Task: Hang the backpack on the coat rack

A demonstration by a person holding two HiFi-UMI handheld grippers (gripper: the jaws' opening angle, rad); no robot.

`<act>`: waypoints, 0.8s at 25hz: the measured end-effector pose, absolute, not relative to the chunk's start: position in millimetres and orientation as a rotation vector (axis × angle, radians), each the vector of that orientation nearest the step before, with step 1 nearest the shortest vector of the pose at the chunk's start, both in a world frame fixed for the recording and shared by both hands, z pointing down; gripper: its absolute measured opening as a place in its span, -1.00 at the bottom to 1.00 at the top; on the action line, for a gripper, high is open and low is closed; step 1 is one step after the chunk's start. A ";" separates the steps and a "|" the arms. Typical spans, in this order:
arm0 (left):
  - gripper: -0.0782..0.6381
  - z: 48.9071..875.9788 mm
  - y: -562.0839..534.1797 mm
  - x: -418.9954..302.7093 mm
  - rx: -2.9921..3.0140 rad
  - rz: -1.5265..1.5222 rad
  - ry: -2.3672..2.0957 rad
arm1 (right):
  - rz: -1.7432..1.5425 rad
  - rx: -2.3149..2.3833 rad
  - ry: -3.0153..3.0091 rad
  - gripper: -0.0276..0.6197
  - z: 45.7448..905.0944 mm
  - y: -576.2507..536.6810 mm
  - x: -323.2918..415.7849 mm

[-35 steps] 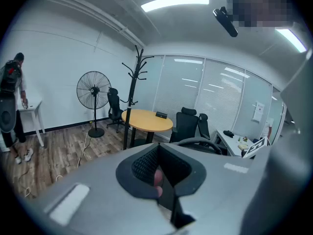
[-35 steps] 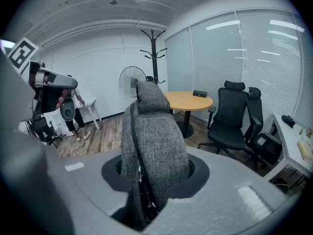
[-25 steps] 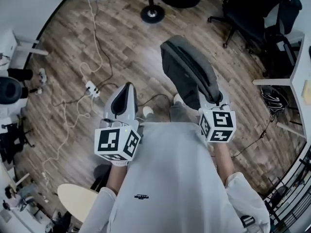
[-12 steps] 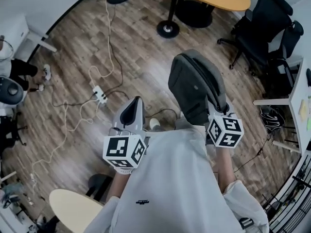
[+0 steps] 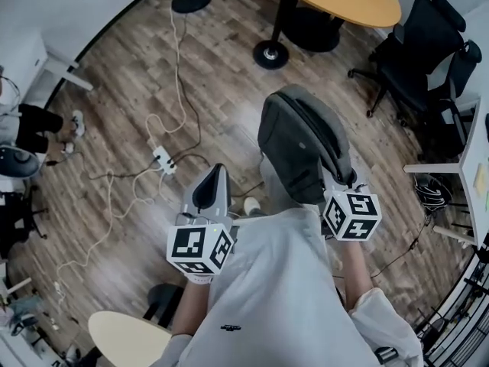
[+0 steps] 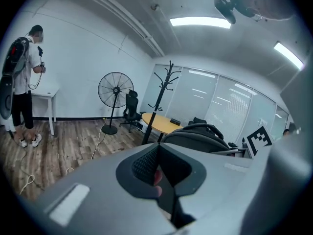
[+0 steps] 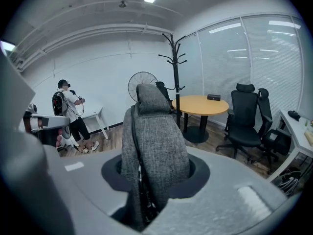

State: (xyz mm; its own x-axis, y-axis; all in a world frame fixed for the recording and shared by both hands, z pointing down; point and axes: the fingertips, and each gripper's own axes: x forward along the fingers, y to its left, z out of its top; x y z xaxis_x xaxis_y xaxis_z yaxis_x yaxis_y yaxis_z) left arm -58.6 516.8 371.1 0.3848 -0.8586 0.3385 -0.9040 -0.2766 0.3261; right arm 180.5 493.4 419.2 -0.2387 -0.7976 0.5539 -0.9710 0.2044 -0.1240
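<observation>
**Backpack gripped, rack ahead**

The right tool point(image 7: 152, 177) was clamped on the grey backpack point(image 7: 156, 131), holding it off the wooden floor point(image 5: 130, 82) in front of the person. The left tool point(image 6: 157, 173) had its jaws together, holding nothing. The black coat rack point(image 7: 175, 62) stood beyond, beside a round desk point(image 7: 203, 103).
</observation>
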 end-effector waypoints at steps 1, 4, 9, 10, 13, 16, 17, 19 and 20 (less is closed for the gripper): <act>-0.74 370.8 508.6 -58.6 2.190 0.130 -1.511 | 0.646 1.643 -2.119 -0.50 420.5 486.2 176.9; -0.74 369.0 478.3 -59.2 2.207 0.141 -1.518 | 0.641 1.615 -2.129 -0.50 424.1 458.6 168.7; -0.74 364.4 418.8 -62.9 2.193 0.152 -1.546 | 0.642 1.591 -2.138 -0.50 428.0 396.9 164.0; -0.74 363.3 405.4 -64.2 2.190 0.159 -1.550 | 0.644 1.588 -2.143 -0.50 426.8 383.0 162.0; -0.74 356.7 364.3 -60.2 2.189 0.174 -1.549 | 0.653 1.578 -2.156 -0.50 420.7 342.8 162.4; -0.74 344.1 323.7 -48.0 2.225 0.179 -1.543 | 0.650 1.561 -2.172 -0.50 413.1 303.6 168.3; -0.74 341.3 310.1 -44.6 2.232 0.180 -1.549 | 0.647 1.553 -2.179 -0.50 411.5 291.0 169.9; -0.74 338.9 283.6 -39.2 2.225 0.177 -1.564 | 0.642 1.537 -2.195 -0.50 409.9 266.4 172.2; -0.74 338.7 271.9 -36.4 2.219 0.174 -1.570 | 0.639 1.528 -2.202 -0.50 409.7 255.4 173.0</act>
State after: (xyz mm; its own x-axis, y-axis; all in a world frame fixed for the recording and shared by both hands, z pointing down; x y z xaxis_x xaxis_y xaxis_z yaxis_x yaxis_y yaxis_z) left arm -36.4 271.9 338.7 0.3563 -0.8728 0.3335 -0.9247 -0.2782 0.2598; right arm 173.0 255.4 409.7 -0.3338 -0.7663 0.5489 -0.9411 0.3041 -0.1478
